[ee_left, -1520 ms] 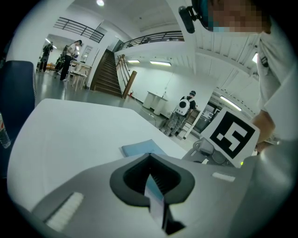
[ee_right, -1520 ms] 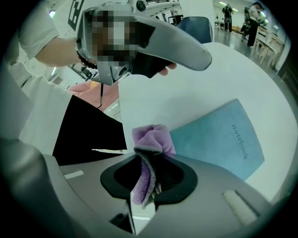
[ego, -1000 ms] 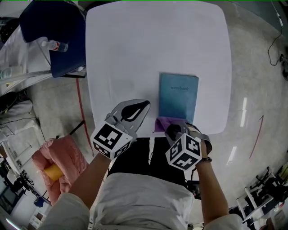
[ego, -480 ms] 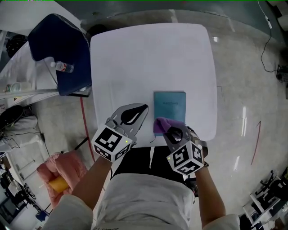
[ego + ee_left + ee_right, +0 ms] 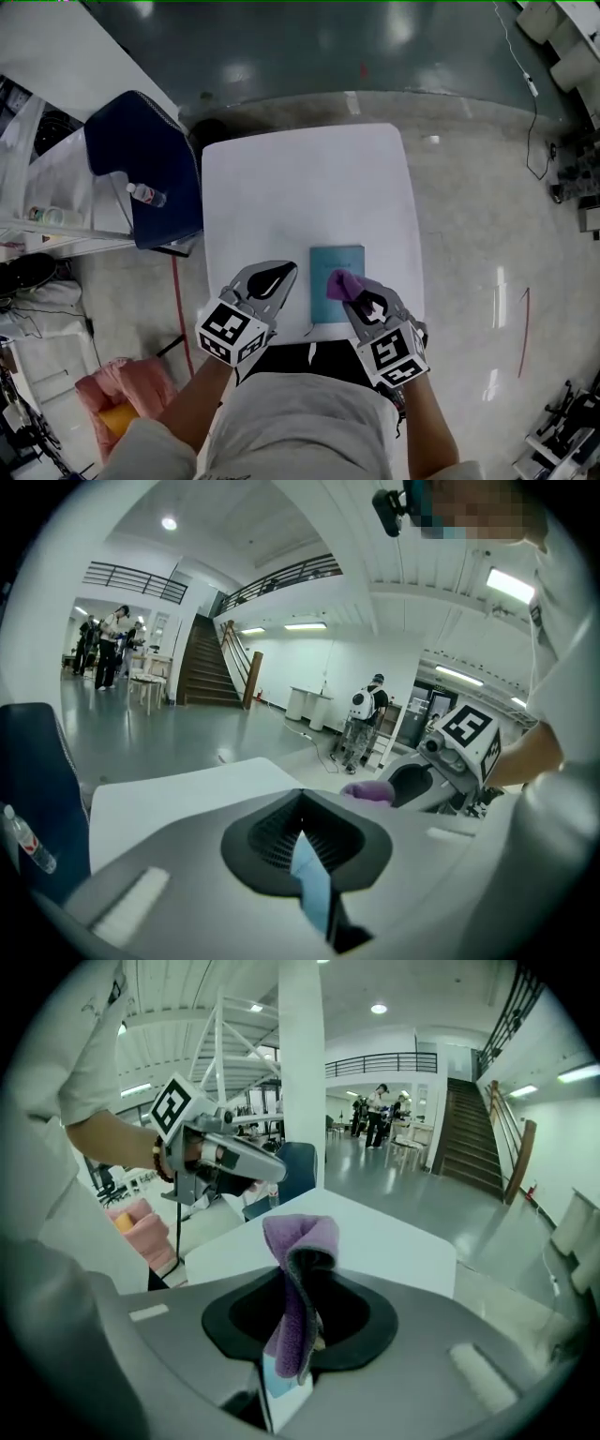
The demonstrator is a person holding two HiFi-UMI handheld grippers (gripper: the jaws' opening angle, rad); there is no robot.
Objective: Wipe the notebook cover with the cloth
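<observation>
Looks like the wiping step itself, prob. just at its start: the R gripper has its jaws clamped on a folded purple cloth, w/ the bunched end poking out past the tips. From above, that cloth sits over the near right part of the teal notebook. Can't tell if it's actually pressing on the cover or just above it. The notebook lies flat near the front edge of the white table, right of centre, square to the person.

Next move, my guess: get the cloth down flat on the cover & drag it across, far end incl., w/o shoving the book, since nothing's pinning it. The L gripper is just beside the notebook's left edge, jaws closed tip to tip w/ nothing in them, so it could steady the book.

Pose: both forearms reach fwd from the body, close together, grippers pointing away over the table, R one angled a bit inward
</observation>
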